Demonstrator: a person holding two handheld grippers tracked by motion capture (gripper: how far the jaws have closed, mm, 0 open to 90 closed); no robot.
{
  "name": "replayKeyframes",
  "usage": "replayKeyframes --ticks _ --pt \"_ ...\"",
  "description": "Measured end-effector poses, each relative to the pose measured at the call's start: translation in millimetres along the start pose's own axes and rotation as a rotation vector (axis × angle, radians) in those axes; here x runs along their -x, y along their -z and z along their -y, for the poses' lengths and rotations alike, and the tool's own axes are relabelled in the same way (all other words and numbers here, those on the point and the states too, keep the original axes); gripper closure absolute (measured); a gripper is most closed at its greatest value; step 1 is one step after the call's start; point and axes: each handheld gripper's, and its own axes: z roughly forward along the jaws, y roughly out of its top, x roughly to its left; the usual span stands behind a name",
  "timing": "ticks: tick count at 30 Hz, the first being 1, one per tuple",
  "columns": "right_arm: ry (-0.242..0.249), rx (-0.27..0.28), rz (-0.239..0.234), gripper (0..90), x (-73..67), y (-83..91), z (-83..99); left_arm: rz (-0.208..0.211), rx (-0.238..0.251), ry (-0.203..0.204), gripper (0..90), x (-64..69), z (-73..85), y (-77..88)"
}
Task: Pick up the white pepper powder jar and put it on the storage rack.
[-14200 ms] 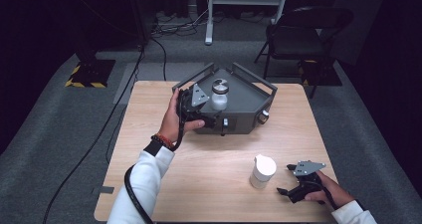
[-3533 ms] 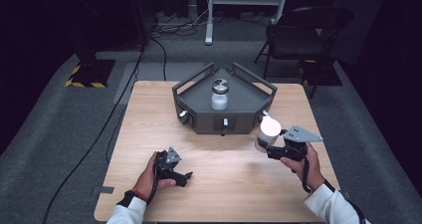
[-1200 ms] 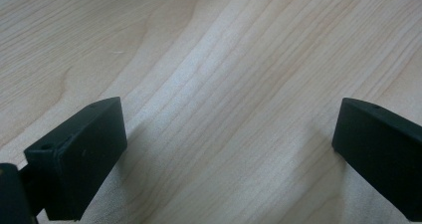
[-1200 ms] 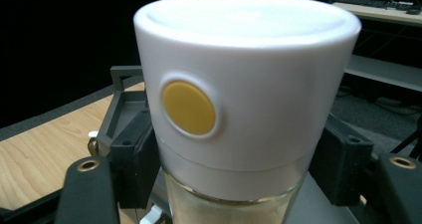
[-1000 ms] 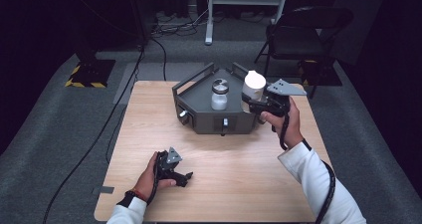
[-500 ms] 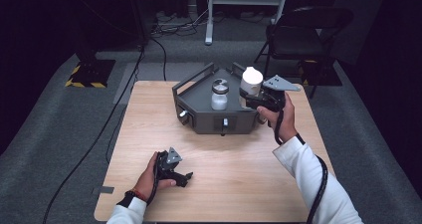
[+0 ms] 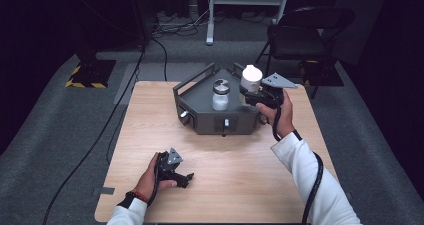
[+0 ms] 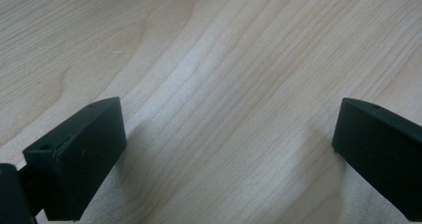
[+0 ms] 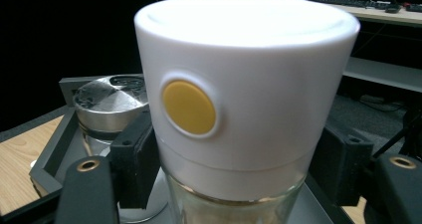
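Note:
My right gripper [image 7: 249,93] is shut on a glass jar with a white cap [image 7: 251,78] and holds it upright over the right part of a dark grey tray [image 7: 210,125]. In the right gripper view the jar's cap [image 9: 249,79] has a yellow dot, and both black jaws press on the jar below the cap. A second jar with a silver lid [image 7: 220,93] stands in the middle of the tray; the right gripper view has this lid [image 9: 109,100] behind and to the left. My left gripper [image 7: 186,177] rests on the wooden table [image 7: 240,180] at the front left, open, with bare wood between its jaws [image 8: 229,149].
The tray has raised walls and small knobs on its front face [image 7: 226,122]. A folding chair [image 7: 305,35] stands behind the table's right corner. Cables [image 7: 165,40] run across the grey floor at the back and left.
The right gripper took the white-capped jar from the table's front right, carried it up beside the tray and, over the last second, a little left above the tray's right part. The left hand lies still.

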Motion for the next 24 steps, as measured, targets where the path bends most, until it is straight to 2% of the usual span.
replayKeyframes --ticks 9,24 --pt "0.007 -0.005 -0.005 29.9 -3.7 -7.8 3.4 0.001 0.0 0.0 0.1 -0.2 0.0 -0.1" --pt "-0.008 -0.019 -0.006 29.9 -5.6 -16.3 14.0 0.001 -0.001 -0.002 0.0 -0.1 -0.2 0.0"
